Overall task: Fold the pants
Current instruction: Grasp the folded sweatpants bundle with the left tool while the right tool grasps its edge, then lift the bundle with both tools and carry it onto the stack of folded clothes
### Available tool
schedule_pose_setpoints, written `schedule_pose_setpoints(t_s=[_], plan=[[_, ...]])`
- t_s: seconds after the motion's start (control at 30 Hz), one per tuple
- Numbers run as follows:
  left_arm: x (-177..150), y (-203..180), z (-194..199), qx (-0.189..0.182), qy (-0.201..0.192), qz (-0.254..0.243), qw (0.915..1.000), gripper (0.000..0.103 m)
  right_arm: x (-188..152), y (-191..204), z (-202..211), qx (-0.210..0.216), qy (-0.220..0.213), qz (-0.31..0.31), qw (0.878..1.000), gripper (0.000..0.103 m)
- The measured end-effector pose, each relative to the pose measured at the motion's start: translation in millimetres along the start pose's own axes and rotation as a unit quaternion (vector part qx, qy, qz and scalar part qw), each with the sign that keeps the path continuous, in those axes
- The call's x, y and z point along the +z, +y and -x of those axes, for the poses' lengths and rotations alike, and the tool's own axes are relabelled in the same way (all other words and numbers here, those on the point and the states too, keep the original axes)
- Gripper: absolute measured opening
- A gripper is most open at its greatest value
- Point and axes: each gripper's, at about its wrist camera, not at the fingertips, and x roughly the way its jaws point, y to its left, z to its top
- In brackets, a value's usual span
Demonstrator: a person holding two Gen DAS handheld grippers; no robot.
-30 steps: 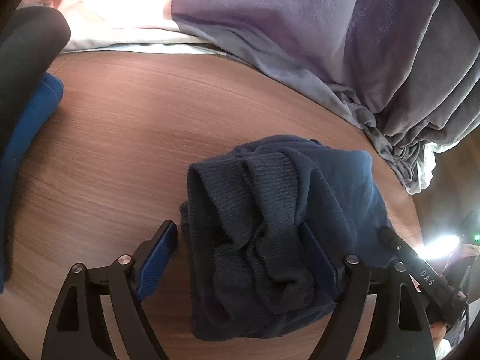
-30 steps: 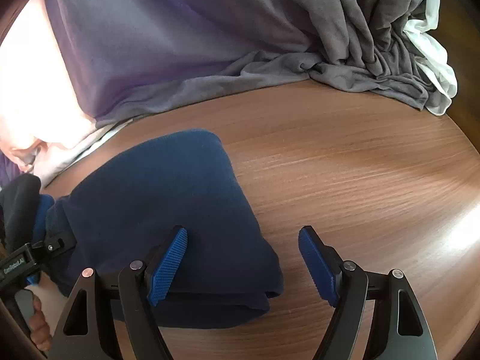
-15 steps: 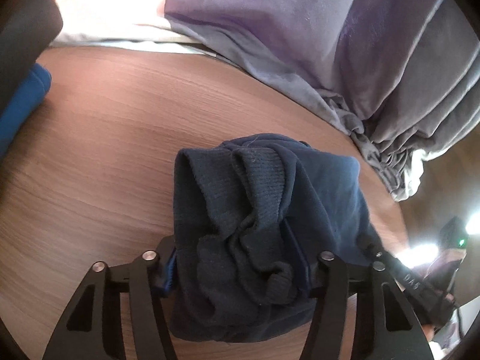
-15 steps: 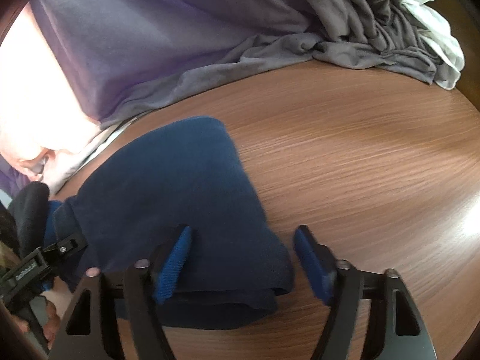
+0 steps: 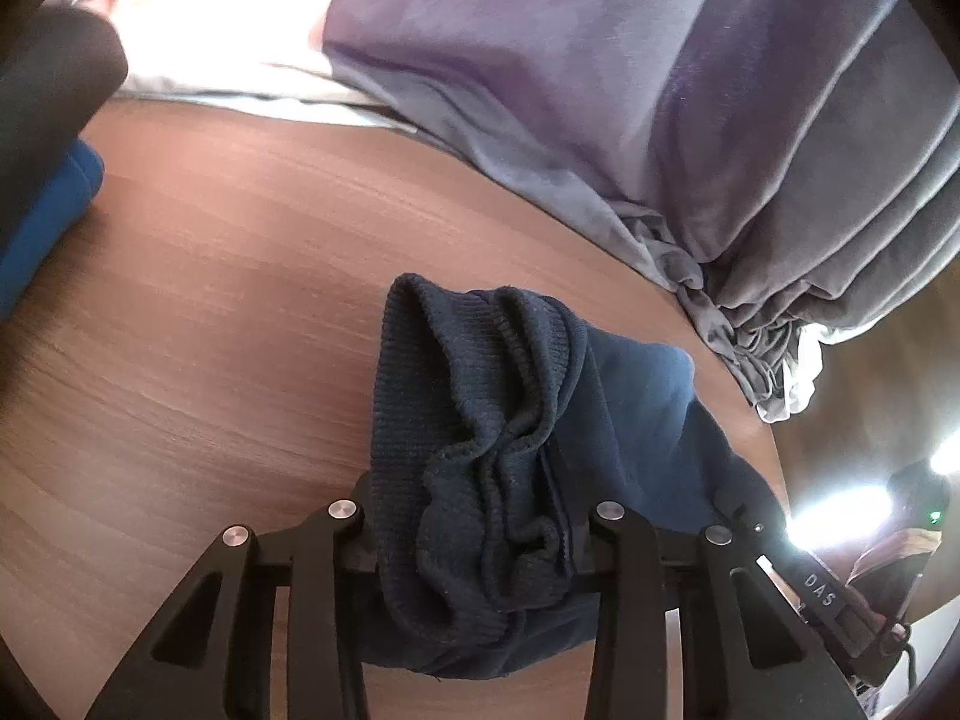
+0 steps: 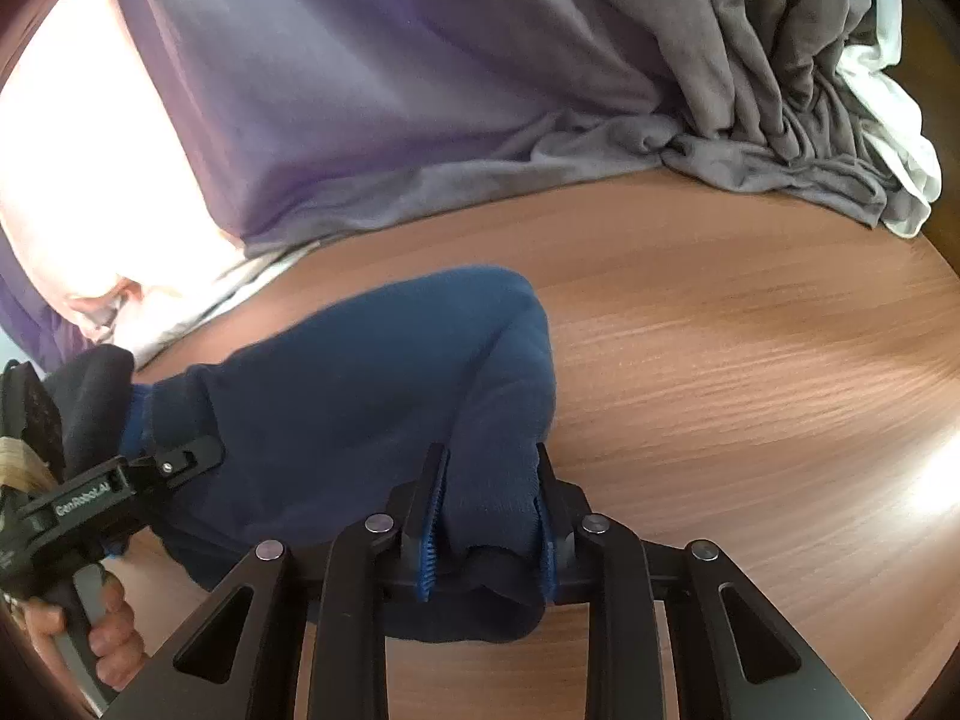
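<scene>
On the wood table [image 6: 750, 360], the navy pants [image 6: 372, 396] sit as a thick folded bundle, soft and floppy, prob light, so layers will slump unless pinched thru the whole stack. Left gripper [image 5: 474, 516] is closing on the ribbed waistband end, right gripper [image 6: 486, 516] closing on the opp corner, cloth bunched between both sets of jaws; grey blankets [image 6: 540, 90] piled behind.

The pads of the left gripper [image 5: 474, 546] are buried under the bunched ribbed cuff of the pants [image 5: 480, 456], the grey cloth pile [image 6: 780, 90] is cut off by the frame's edge.
</scene>
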Motion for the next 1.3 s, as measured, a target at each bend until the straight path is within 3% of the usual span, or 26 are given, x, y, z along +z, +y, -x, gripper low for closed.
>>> schedule_pose_setpoints(t_s=[0.4,0.7,1.07,1.3], plan=[[-18,-37,52,0.021,-0.034,-0.031,0.9987,0.036,-1,6,51,0.025,-0.045,0.03,0.998,0.025],[-42,-50,110,0.03,-0.081,-0.041,0.9955,0.036,-15,19,98,0.049,-0.075,0.06,0.994,0.025],[-41,-40,189,0.053,-0.142,-0.05,0.9872,0.036,-20,66,135,0.093,-0.112,0.104,0.984,0.025],[-34,-4,240,0.055,-0.173,-0.058,0.9817,0.036,-28,118,144,0.113,-0.136,0.126,0.976,0.025]])
